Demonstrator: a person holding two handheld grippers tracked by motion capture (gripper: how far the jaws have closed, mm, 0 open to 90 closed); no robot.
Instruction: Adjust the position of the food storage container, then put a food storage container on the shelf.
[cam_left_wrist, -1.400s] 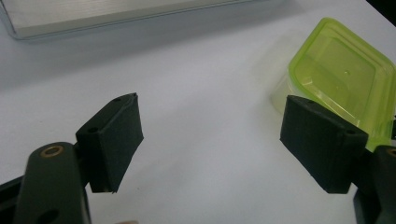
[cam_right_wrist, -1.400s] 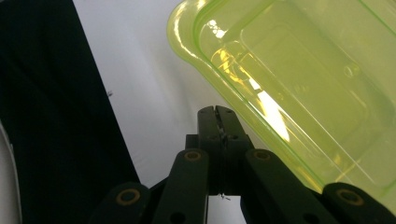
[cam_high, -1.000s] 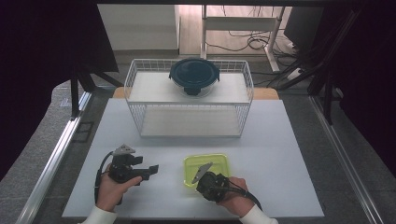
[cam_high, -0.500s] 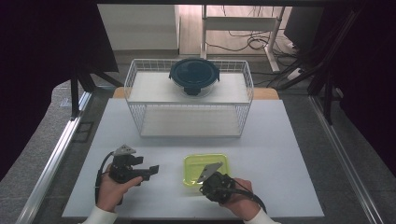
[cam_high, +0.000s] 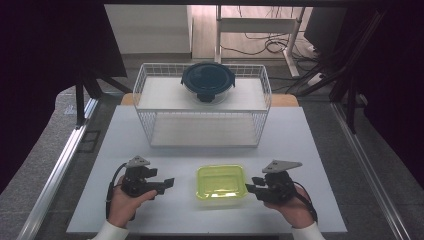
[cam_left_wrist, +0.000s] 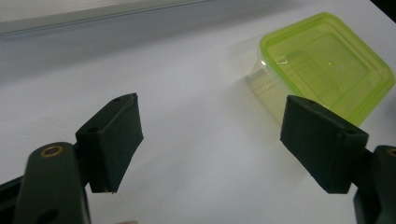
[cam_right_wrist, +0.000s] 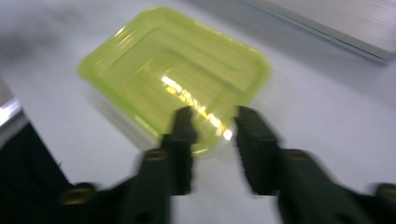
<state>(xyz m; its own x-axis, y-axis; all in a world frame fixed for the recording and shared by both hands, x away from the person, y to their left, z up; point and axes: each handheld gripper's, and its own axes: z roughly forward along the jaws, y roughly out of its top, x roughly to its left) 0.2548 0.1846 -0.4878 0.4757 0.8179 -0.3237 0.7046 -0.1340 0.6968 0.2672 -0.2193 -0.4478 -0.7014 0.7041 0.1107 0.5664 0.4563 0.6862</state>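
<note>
A lime-green lidded container (cam_high: 221, 181) sits on the white table (cam_high: 305, 150) near the front, between my two grippers. My left gripper (cam_high: 167, 183) rests to its left and points at it with its jaws wide open and nothing between them (cam_left_wrist: 210, 105); the container (cam_left_wrist: 327, 70) lies beyond its right jaw. My right gripper (cam_high: 250, 186) is just right of the container. Its jaws (cam_right_wrist: 214, 114) have just been opening and stand apart with nothing between them, and the container (cam_right_wrist: 173, 70) lies right ahead in a blurred picture.
A white wire basket (cam_high: 150, 130) stands at the back of the table. A round container with a dark blue lid (cam_high: 208, 81) sits on the basket's top shelf. Dark stands and cables line both sides of the table.
My right gripper has moved off the green container's near right corner to the right and a little up, and its jaws have parted. The left gripper and the container have stayed put.
</note>
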